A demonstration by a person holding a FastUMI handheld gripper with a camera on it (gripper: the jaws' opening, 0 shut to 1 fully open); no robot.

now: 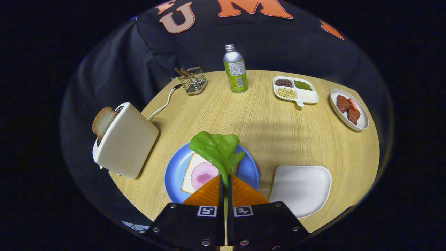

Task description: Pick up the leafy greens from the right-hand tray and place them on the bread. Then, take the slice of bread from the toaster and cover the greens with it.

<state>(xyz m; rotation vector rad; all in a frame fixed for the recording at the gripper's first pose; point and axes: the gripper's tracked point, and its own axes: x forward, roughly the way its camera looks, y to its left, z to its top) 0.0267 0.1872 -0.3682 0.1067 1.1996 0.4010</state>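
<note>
table [264,115]: round, pale wood; everything stands on it, and the work area is the near part, just ahead of the fingers
toaster [126,141]: cream, at the left of the table, tilted in this fisheye view — the second bread slice [103,121] stands up out of its slot, well apart from the gripper, untouched; that is the later step
blue plate [174,170]: straight ahead of the fingers, between the toaster and the white tray; aim for its middle, not its rim
white tray [301,188]: right of the blue plate, the greens already lifted off it
bread on the plate [190,174]: a slice lying flat with a round pink slice of ham [204,175] on top; this is the landing spot
leafy greens [217,150]: pinched by the stem, the leaf fanning up and forward over the far half of the plate, seemingly above the bread and not yet lying on it
gripper [224,181]: orange fingers pressed together on the stem of the greens
step in hand, as I judge it: lower and draw back a little so the leaf centres over the ham — then spread the fingers only once the leaf rests flat
risk: the leaf is light and floppy, so letting go high could leave it sliding onto the plate's far edge
</note>
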